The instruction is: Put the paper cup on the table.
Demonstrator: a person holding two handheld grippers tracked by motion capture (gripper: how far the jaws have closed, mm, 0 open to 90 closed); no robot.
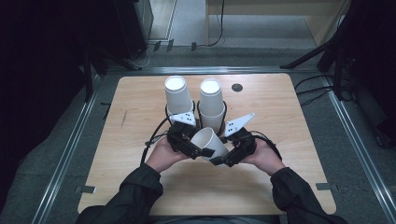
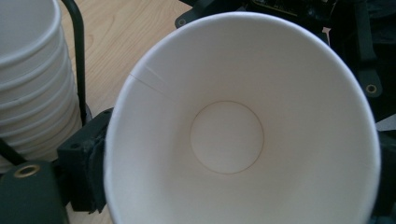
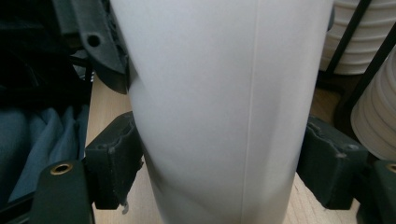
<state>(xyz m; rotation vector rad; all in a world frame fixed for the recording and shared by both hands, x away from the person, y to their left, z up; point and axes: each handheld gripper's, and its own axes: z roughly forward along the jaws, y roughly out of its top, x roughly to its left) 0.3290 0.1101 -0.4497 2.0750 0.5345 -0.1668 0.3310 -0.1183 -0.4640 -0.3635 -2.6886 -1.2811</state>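
Observation:
A white paper cup [image 1: 208,140] lies tilted between my two grippers over the middle of the wooden table [image 1: 135,140]. My right gripper [image 1: 222,155] is shut on the cup's body [image 3: 215,116], one black pad [image 3: 114,158] pressed on each side. My left gripper [image 1: 198,144] faces the cup's open mouth [image 2: 229,140], and its pads [image 2: 88,158] sit against the rim on both sides. Just behind stand two stacks of white cups, one on the left [image 1: 177,95] and one on the right [image 1: 211,105].
Each stack sits in a black wire holder [image 2: 77,56] close beyond the grippers. A small black round mark [image 1: 237,87] lies on the table near the far edge. Dark stands and cables surround the table on the floor.

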